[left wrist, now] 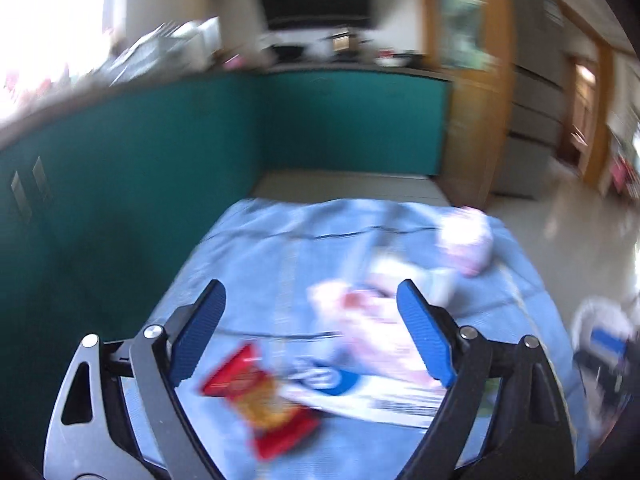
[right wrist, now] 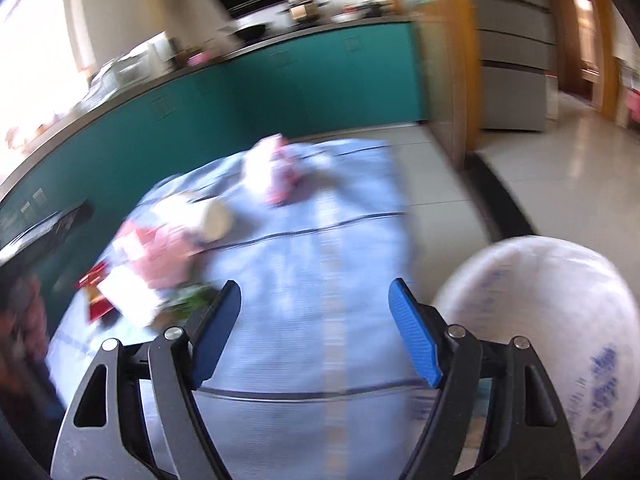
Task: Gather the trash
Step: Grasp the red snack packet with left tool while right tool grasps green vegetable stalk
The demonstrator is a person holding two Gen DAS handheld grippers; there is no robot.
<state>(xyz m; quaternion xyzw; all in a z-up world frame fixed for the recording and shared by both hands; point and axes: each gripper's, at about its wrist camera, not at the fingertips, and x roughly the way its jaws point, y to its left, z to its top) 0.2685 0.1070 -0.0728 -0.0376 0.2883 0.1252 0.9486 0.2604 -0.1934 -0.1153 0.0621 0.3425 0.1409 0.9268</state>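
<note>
Both my left gripper (left wrist: 311, 302) and right gripper (right wrist: 316, 300) hover with jaws spread, empty, over a blue cloth (right wrist: 312, 280) on the table; teal cabinets (left wrist: 340, 120) behind.

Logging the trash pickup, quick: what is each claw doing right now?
Left claw: open, holding nothing, above the wrappers.
Right claw: open, holding nothing, above the blue cloth.
</note>
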